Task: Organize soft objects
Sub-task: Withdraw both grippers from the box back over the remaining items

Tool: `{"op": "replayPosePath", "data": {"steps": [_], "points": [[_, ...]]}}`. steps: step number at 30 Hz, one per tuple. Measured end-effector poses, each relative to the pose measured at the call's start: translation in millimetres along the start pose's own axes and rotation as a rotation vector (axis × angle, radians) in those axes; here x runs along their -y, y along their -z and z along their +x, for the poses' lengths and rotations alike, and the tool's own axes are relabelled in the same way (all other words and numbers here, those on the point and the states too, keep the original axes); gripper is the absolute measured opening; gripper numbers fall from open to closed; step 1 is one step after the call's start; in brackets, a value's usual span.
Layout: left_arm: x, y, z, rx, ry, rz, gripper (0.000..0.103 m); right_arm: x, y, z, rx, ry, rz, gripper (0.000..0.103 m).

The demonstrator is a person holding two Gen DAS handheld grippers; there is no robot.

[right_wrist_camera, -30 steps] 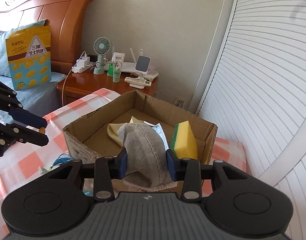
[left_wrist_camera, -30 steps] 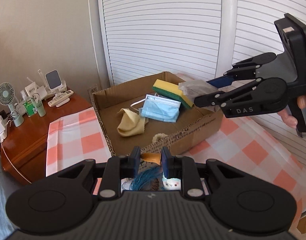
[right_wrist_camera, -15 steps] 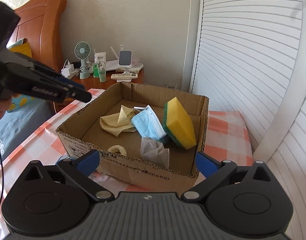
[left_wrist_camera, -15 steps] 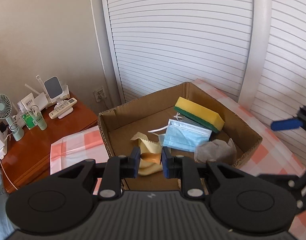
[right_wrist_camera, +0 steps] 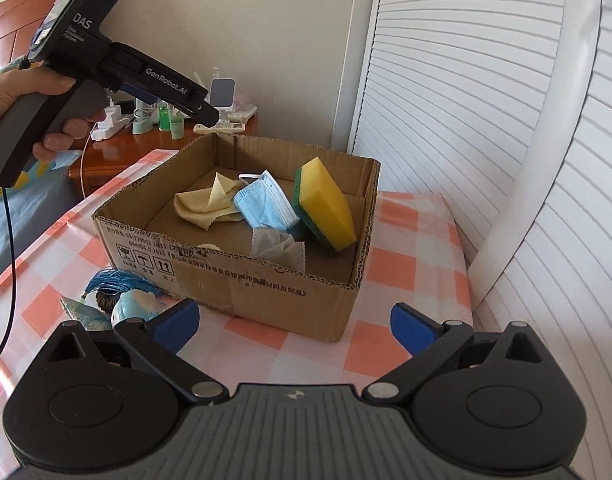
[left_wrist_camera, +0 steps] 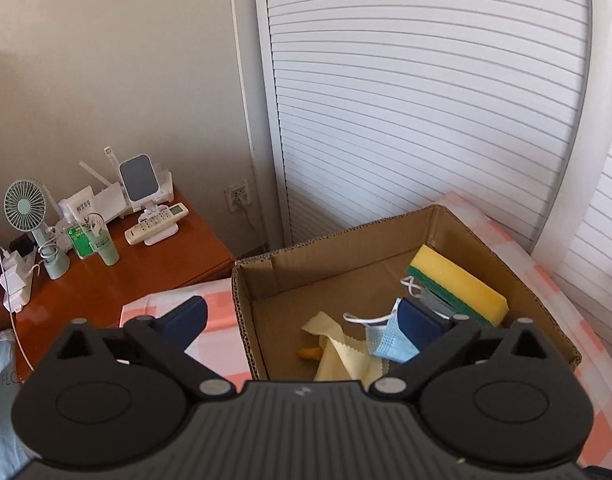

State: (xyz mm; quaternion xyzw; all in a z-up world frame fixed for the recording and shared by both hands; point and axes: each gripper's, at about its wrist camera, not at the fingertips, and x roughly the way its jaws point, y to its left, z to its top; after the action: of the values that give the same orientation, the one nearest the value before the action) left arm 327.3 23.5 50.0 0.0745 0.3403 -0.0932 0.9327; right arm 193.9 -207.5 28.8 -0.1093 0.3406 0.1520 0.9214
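With both grippers spread and empty, you have the sponge [right_wrist_camera: 326, 204], mask [right_wrist_camera: 266, 204] and cloths inside the cardboard box [right_wrist_camera: 234, 280] — the blue tasselled toy [right_wrist_camera: 122, 296] beside its front wall remains.

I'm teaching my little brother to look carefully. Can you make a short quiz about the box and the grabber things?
1. True or false: the grey cloth lies inside the cardboard box.
2. What leans against the box wall beside the blue face mask? A) a red ball B) a yellow-and-green sponge C) a book
3. Fill in: the right gripper is ____ and holds nothing.

Key
1. True.
2. B.
3. Open. The left gripper is open too, above the box near the yellow cloth.
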Motion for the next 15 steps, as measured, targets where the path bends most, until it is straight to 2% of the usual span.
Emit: {"op": "replayPosePath", "data": {"steps": [10,15], "points": [[-7.3,47.6,-56.5,0.012,-0.02,0.006,0.101,-25.3,7.0,-17.7,-0.004,0.006,-0.026,0.103],[-10.6,82.0,-87.2,0.033,-0.057,-0.046,0.101,-34.9,18.2,-23.8,-0.007,0.023,0.042,0.103]]}}
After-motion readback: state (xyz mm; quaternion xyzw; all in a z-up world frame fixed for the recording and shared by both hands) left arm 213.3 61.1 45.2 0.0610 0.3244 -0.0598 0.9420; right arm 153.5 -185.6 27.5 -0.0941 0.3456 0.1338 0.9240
